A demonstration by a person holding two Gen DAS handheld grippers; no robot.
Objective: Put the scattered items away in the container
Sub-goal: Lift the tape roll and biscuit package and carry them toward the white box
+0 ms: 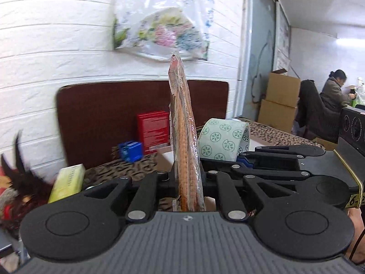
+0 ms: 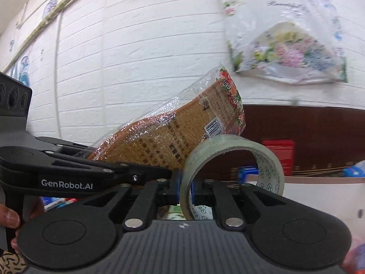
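My left gripper (image 1: 187,178) is shut on a pair of brown woven insoles in clear plastic (image 1: 183,125), held upright, edge-on to the camera. In the right wrist view the same insole pack (image 2: 182,127) shows side-on, with the left gripper (image 2: 159,171) holding its lower end. My right gripper (image 2: 186,187) is shut on the rim of a roll of clear tape with a green-patterned core (image 2: 230,171). The tape roll (image 1: 222,139) and right gripper (image 1: 262,162) also show in the left wrist view, just right of the insoles. The container's pale rim (image 2: 319,180) lies low at right.
A red box (image 1: 154,129), a blue box (image 1: 131,150) and a yellow-green box (image 1: 67,182) lie on the patterned surface by a brown headboard (image 1: 95,114). A floral plastic bag (image 1: 162,20) hangs on the white brick wall. Cardboard boxes (image 1: 280,100) and a seated person (image 1: 335,91) are far right.
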